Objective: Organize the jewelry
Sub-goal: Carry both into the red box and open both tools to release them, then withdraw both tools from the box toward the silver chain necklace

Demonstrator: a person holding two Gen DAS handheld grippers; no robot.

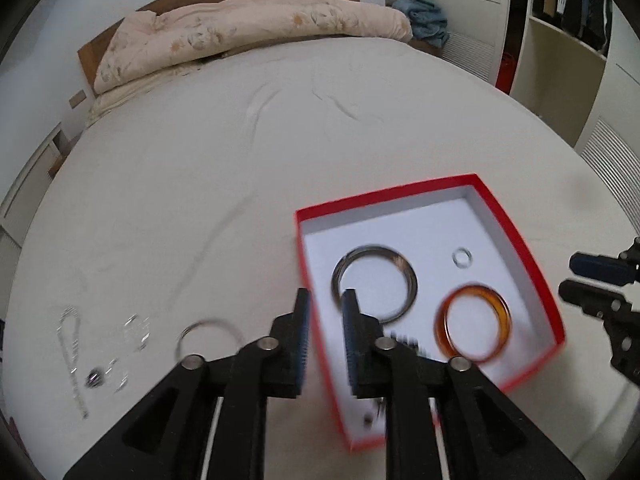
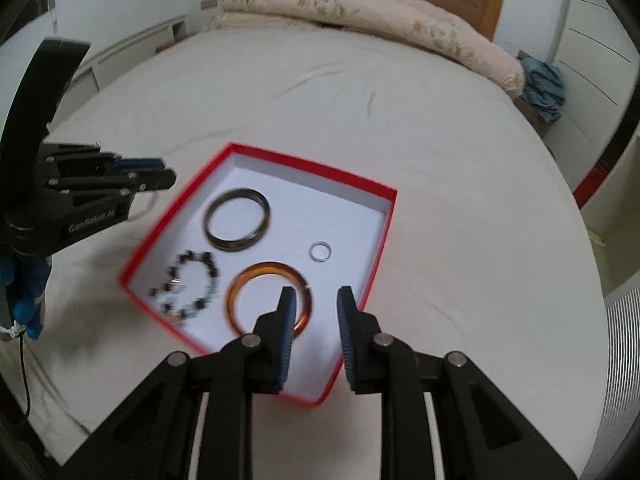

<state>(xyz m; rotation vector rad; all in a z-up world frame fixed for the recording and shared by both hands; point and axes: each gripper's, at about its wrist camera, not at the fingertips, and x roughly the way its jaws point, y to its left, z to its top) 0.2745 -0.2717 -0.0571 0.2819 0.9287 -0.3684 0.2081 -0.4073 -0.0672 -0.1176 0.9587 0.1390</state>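
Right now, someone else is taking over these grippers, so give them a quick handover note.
Left gripper: open, empty, over the box's left edge.
Right gripper: open, empty, over the box's near corner.
Red box on the bed holds the dark bangle, amber bangle, small silver ring and beaded bracelet.
Left: silver chain, thin silver hoop and small clear pieces lie on the bed left of the box.

A wide bed [image 1: 240, 160] with a wrinkled cream sheet carries a red-rimmed box [image 1: 520, 240] at 5 o'clock in the left wrist view, loose silver jewelry [image 1: 104, 344] at 8 o'clock and a rolled floral quilt [image 1: 248, 32] at 12 o'clock.
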